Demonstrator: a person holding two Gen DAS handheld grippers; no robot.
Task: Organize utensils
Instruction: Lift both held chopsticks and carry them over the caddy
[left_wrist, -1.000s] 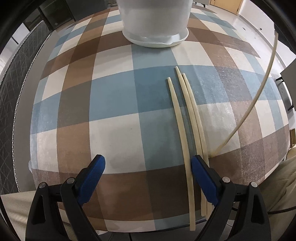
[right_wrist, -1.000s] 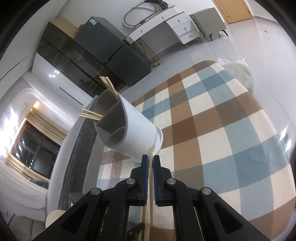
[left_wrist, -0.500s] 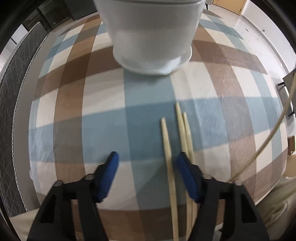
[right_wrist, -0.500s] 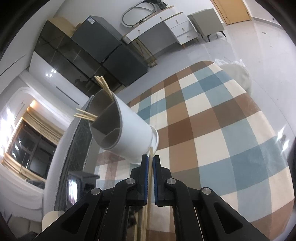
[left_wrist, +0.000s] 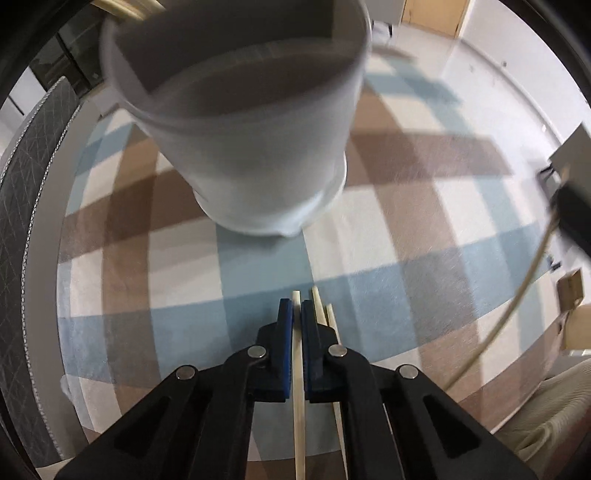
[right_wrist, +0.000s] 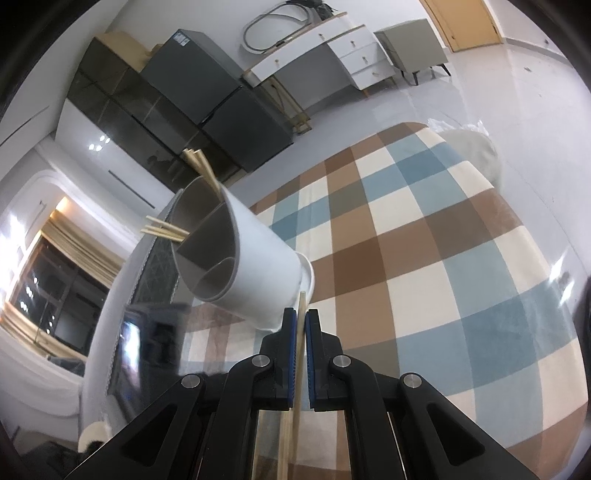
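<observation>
The worktop (left_wrist: 424, 229) is covered by a checked cloth in blue, brown and cream. Toward its far side a white divided holder (left_wrist: 251, 147) is stood upright on its base; chopsticks already stored (right_wrist: 166, 232) are seen projecting from its rear compartments, which suggests the holder is the collection point. Two loose chopsticks (left_wrist: 325, 314) are left lying side by side on the cloth, just right of the left tool (left_wrist: 297, 314), with their tips toward the holder.

The left tool is held low and almost level with the worktop, aimed at the holder. Its blue pads are clamped on a single chopstick (left_wrist: 298, 406), which runs back between the arms along the tool's axis.

The right tool (right_wrist: 301, 325) is held higher and tilted, with the holder's open mouth in view. Its pads are closed on another chopstick (right_wrist: 300, 332), whose tip projects forward just beside the holder's base. This alignment is judged to favour endwise insertion into a compartment.
</observation>
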